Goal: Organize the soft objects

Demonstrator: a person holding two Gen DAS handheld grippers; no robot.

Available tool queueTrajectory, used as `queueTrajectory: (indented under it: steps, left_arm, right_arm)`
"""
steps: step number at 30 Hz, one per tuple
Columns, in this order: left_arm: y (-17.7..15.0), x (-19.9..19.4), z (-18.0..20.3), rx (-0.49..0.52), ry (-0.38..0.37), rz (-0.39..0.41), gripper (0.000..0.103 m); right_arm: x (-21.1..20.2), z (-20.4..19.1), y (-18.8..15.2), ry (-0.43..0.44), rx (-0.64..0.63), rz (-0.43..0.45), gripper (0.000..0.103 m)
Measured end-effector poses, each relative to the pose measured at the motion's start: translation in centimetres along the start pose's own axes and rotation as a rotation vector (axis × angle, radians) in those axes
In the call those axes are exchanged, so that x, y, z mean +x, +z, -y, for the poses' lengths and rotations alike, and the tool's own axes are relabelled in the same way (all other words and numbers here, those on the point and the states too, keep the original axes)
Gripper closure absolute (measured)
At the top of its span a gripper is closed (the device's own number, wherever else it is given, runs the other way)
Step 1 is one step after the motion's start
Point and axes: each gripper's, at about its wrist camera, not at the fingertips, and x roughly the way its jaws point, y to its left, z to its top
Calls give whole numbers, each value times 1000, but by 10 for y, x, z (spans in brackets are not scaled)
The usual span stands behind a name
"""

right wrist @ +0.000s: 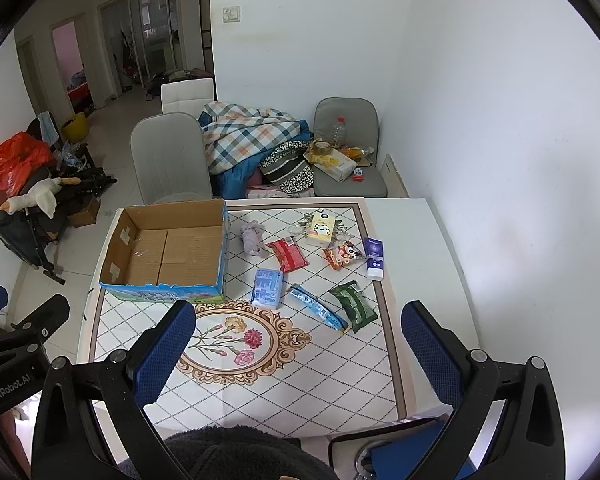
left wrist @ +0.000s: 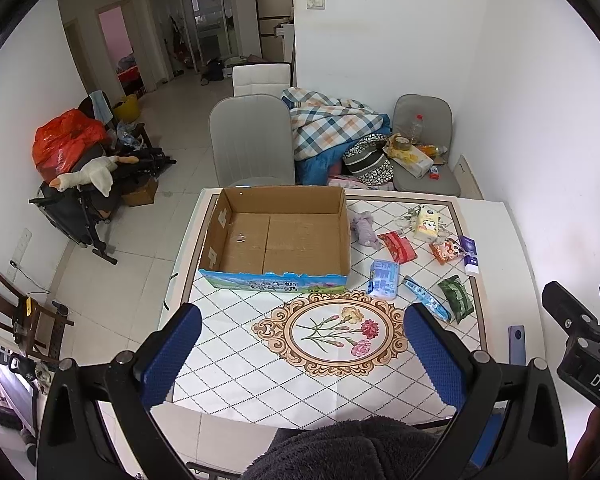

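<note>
An open, empty cardboard box (left wrist: 276, 236) (right wrist: 172, 248) stands at the table's far left. To its right lie soft packs: a purple plush toy (left wrist: 364, 226) (right wrist: 253, 236), a red pack (left wrist: 397, 246) (right wrist: 287, 255), a light-blue tissue pack (left wrist: 384, 279) (right wrist: 267, 287), a long blue pack (left wrist: 427, 298) (right wrist: 318, 306), a green pack (left wrist: 456, 298) (right wrist: 353, 306), an orange pack (left wrist: 446, 250) (right wrist: 342, 255) and a yellow tissue box (left wrist: 428, 224) (right wrist: 321, 229). My left gripper (left wrist: 302, 356) and right gripper (right wrist: 298, 356) are both open and empty, held above the table's near edge.
A purple-white tube (left wrist: 471, 255) (right wrist: 374, 258) lies at the right. A phone (left wrist: 517, 344) rests near the right edge. Grey chairs (left wrist: 252, 140) and a pile of bedding (left wrist: 332, 124) stand behind the table (left wrist: 260, 380). White wall is close on the right.
</note>
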Motion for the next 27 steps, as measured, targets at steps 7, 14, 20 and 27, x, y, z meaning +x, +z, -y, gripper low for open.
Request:
queueTrajectory:
  steps: [7,14,20,27]
  left_arm:
    - [2,0,-7,-4,2,4,0]
    - [2,1,-11,-3,-4,2,0]
    - [1,2,-11,-5,-4,5,0]
    - [0,2,-12,-1,-2,4,0]
  right_arm:
    - [2,-3,1,6,1,-1,0]
    - [4,-9,0,9,0,-6,0]
    - [6,-12,0,8,0,-5,0]
    - [7,-16,-1,12,-1,-10,0]
